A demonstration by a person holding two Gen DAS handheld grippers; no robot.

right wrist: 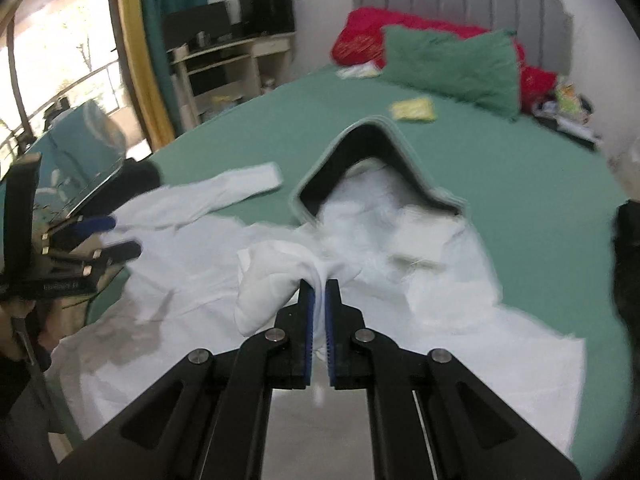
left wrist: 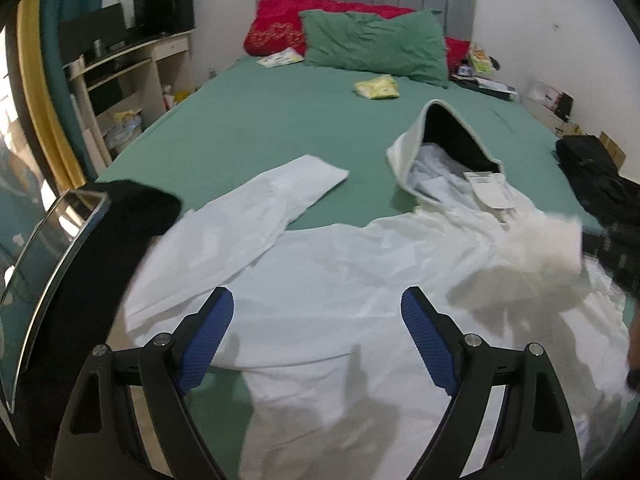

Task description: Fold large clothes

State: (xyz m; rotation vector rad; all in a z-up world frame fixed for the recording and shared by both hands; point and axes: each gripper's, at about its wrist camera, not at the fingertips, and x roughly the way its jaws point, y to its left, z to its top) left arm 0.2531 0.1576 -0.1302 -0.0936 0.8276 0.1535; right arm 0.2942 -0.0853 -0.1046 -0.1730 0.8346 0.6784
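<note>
A white hooded garment (left wrist: 332,264) lies spread on the green bed sheet (left wrist: 260,128), its dark-lined hood (left wrist: 448,140) toward the pillows. One sleeve (left wrist: 280,188) stretches left and away. My left gripper (left wrist: 317,304) hangs open above the garment's middle, nothing between its blue pads. In the right wrist view my right gripper (right wrist: 319,286) is shut on a bunched fold of the white garment (right wrist: 276,280), lifted off the bed. The hood (right wrist: 372,160) lies beyond it. The left gripper (right wrist: 116,236) shows at the far left, open. The lifted fold shows blurred at the right of the left wrist view.
A green pillow (left wrist: 376,44) and red bedding (left wrist: 280,24) lie at the headboard. A yellow packet (left wrist: 376,88) rests on the sheet. A black cloth (left wrist: 136,204) hangs over a mirror at the left. A dark bag (left wrist: 600,184) sits at the right; a desk (left wrist: 132,68) stands beyond.
</note>
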